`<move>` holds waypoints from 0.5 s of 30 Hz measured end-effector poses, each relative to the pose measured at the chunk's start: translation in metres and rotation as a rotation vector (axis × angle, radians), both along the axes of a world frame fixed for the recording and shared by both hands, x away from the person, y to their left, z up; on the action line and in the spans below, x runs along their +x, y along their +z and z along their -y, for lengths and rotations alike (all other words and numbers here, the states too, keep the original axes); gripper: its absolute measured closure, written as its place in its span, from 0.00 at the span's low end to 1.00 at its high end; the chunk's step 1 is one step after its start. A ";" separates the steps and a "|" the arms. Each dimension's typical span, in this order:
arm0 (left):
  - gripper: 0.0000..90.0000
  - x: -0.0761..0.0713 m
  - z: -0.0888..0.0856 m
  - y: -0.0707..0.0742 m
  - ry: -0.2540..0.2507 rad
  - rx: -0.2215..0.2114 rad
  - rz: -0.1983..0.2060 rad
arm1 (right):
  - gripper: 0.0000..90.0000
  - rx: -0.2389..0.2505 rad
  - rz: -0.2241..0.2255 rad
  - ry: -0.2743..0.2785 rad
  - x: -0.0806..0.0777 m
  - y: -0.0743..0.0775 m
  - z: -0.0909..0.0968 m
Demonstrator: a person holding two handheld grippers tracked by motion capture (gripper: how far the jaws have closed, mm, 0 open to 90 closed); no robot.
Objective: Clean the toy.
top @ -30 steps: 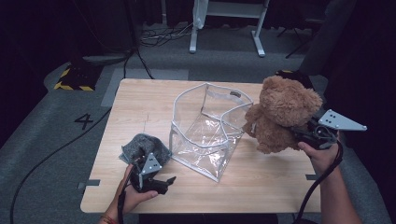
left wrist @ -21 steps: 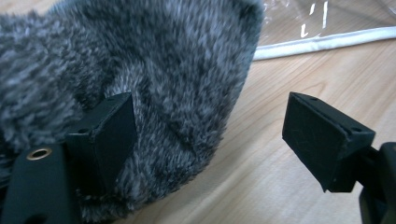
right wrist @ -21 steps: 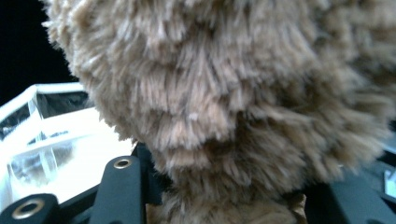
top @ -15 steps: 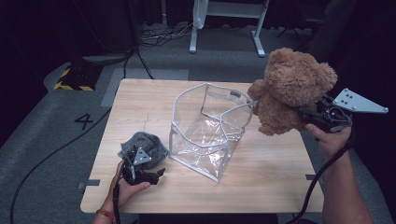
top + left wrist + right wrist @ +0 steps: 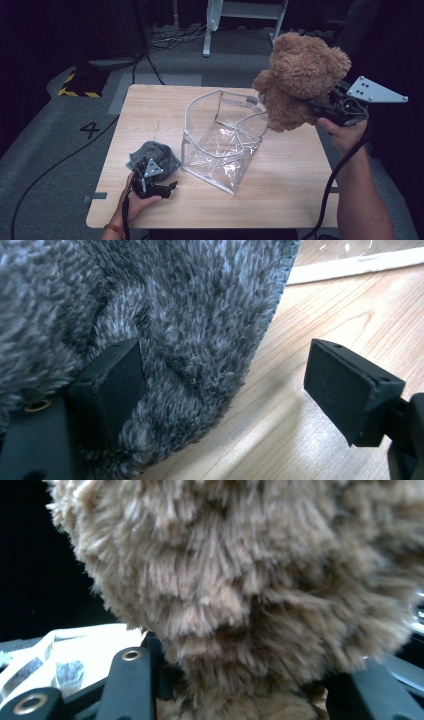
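A brown teddy bear (image 5: 300, 80) hangs in the air over the table's right side, above the rim of a clear plastic bag (image 5: 222, 140) that stands open in the middle. My right gripper (image 5: 320, 107) is shut on the bear from the right; brown fur (image 5: 240, 595) bulges between its black jaws. At the front left a grey fuzzy cloth (image 5: 152, 156) lies bunched on the wood. My left gripper (image 5: 160, 187) rests low beside it, open. One jaw lies on the grey pile (image 5: 150, 325), the other stands apart over bare wood.
The wooden table (image 5: 290, 195) has bare room at the front right and back left. A white stand's legs (image 5: 240, 20) and black cables (image 5: 150, 60) are on the grey floor behind. A yellow-black striped block (image 5: 80, 85) lies at the far left.
My right gripper has lifted the bear up and a little toward the bag. The left gripper has settled lower against the grey cloth.
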State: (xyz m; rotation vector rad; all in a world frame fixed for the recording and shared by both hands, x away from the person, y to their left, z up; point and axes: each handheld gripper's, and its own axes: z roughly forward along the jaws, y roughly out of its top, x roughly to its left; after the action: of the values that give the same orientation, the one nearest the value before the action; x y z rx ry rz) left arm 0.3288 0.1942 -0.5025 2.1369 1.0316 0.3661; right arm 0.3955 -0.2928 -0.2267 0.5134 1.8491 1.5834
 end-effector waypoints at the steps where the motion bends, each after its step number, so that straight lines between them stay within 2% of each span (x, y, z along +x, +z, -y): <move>1: 0.19 0.000 0.000 0.000 -0.001 0.003 -0.002 | 0.56 0.007 0.007 0.002 0.001 0.003 -0.001; 5: 0.19 0.000 0.000 0.000 -0.003 0.007 -0.002 | 0.56 0.031 0.009 0.036 0.004 0.013 -0.008; 9: 0.19 0.000 0.000 0.000 -0.001 0.006 -0.001 | 0.56 0.029 0.014 0.079 0.005 0.021 -0.021; 15: 0.19 0.000 0.000 0.000 -0.002 0.005 -0.001 | 0.56 0.020 -0.004 0.156 0.008 0.023 -0.048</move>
State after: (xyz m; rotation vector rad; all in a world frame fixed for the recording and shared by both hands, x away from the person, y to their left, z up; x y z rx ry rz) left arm 0.3288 0.1940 -0.5023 2.1431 1.0301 0.3670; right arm 0.4031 -0.2447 -0.2033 0.3887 1.9173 1.7055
